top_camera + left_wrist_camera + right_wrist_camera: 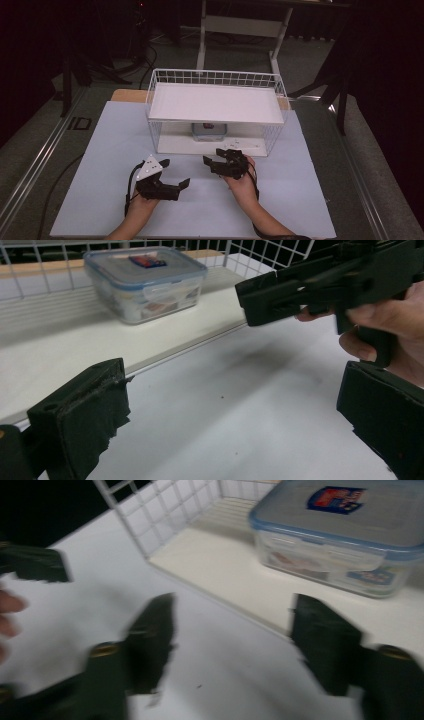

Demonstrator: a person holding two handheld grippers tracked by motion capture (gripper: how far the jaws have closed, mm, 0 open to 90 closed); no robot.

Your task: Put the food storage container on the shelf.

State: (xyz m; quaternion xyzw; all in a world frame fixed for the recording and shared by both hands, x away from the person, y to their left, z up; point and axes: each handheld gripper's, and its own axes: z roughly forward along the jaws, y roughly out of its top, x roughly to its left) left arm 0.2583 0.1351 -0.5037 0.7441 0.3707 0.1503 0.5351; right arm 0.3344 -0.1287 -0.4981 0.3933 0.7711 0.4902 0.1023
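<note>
A clear plastic container [209,131] with a blue-rimmed lid and a sticker on top stands on the lower board of a white wire rack [215,77], under its upper shelf. The left gripper view has the container [145,282] ahead and to the left. The right gripper view has it [340,535] close, ahead and to the right. My left gripper [175,173] rests low over the table in front of the rack, its jaws [232,415] wide apart and empty. My right gripper [214,155] sits just before the rack's open front, open [237,640] with nothing between its fingers.
The rack stands at the back middle of a white tabletop [100,165]. Its bottom board [60,355] forms a low step above the table. The hand [390,325] with the right gripper is close to the left gripper's right. A desk frame [240,25] and floor cables lie beyond the table.
</note>
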